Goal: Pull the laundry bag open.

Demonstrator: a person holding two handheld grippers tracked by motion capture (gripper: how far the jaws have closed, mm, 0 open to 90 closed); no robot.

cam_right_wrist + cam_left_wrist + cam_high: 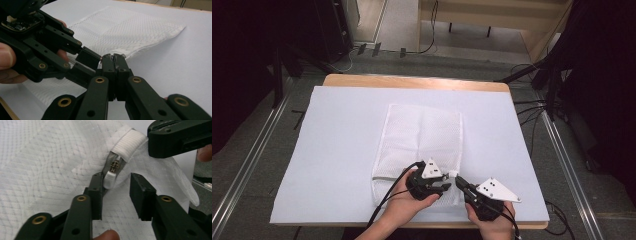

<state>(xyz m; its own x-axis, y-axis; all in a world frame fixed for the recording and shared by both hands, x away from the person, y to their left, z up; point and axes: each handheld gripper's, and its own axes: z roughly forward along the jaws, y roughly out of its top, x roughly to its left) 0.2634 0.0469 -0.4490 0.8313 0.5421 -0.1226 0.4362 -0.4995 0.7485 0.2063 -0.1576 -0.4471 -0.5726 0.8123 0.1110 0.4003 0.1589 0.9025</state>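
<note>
- Nearest the high view's lens: two forearms come in from the bottom edge, each hand holding a hand-held gripper over the near end of the white surface (337, 150).
- Left hand-held gripper (443, 184): jaws spread. Its own view shows the two pads on either side of the zipper pull (109, 179), the left pad touching or just beside it, the right pad apart. Not yet clamped.
- Mesh bag (422, 135): white, flat, lying lengthwise along the middle of the surface, its near right corner between the two tools.
- Zipper (114, 165): grey teeth run up from the white pull and end under a ribbed white tab (128, 143) at the bag's corner.
- Right hand-held gripper (460, 183): jaws pressed together, pinching the bag's corner fabric by the tab; the corner is lifted slightly off the surface. In its own view the pads meet with almost no gap.
- Step in hand, by my reading: bag held steady at the corner, pull being lined up for a grasp.
- Next move likely calls for closing the left jaws squarely on the small pull, then drawing it along the teeth away from the tab while the right grip keeps the fabric taut. A slippery pull could pop out.
</note>
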